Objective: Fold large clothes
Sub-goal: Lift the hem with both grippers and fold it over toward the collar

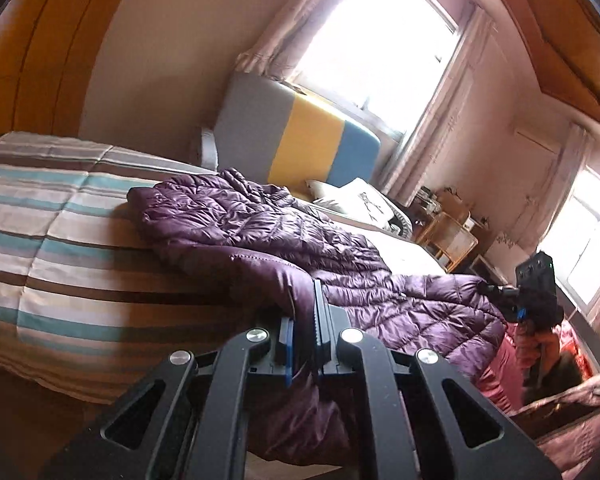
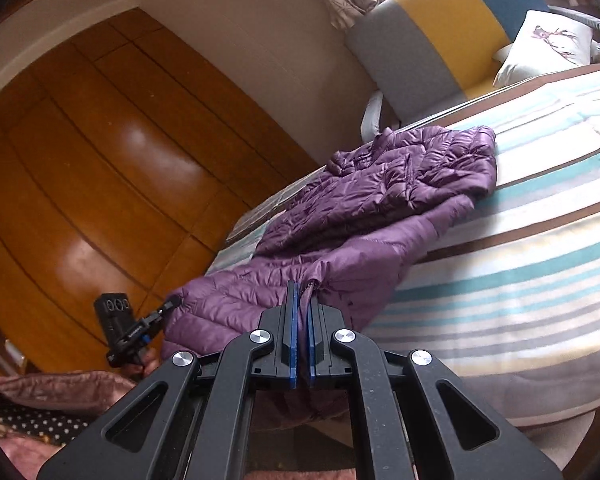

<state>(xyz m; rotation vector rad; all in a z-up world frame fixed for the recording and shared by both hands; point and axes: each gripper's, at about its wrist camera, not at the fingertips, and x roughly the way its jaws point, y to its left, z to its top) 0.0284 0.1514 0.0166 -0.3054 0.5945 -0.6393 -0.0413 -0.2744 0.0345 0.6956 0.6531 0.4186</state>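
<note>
1. Left wrist view shows your left gripper (image 1: pixel 306 320) pinched tight on the near hem of the purple down jacket (image 1: pixel 260 232); fabric bunches between the blue pads (image 1: pixel 287 344) and hangs below them.
2. Your right gripper (image 2: pixel 303 320) is likewise pressed together on a fold of the same hem, right by the zip end, with cloth trailing under its jaws.
3. From either pair of tongs, the jacket runs forward and away, across the striped bedspread (image 2: pixel 520 280) toward the colour-block headboard (image 1: pixel 300 136); its far end lies flat, just short of the pillow (image 2: pixel 548 44).
4. Judged from this, you are at the lifting step of a fold: both corners of the bottom edge are gripped and raised off the bed's near side.
5. The next move likely calls for carrying both corners forward together, level, toward the far end, keeping the hem taut between the tongs so the slippery shell does not sag or slide.
6. Both tongs point slightly downward, roughly abreast and apart; each one shows at the edge of the other's view.
</note>
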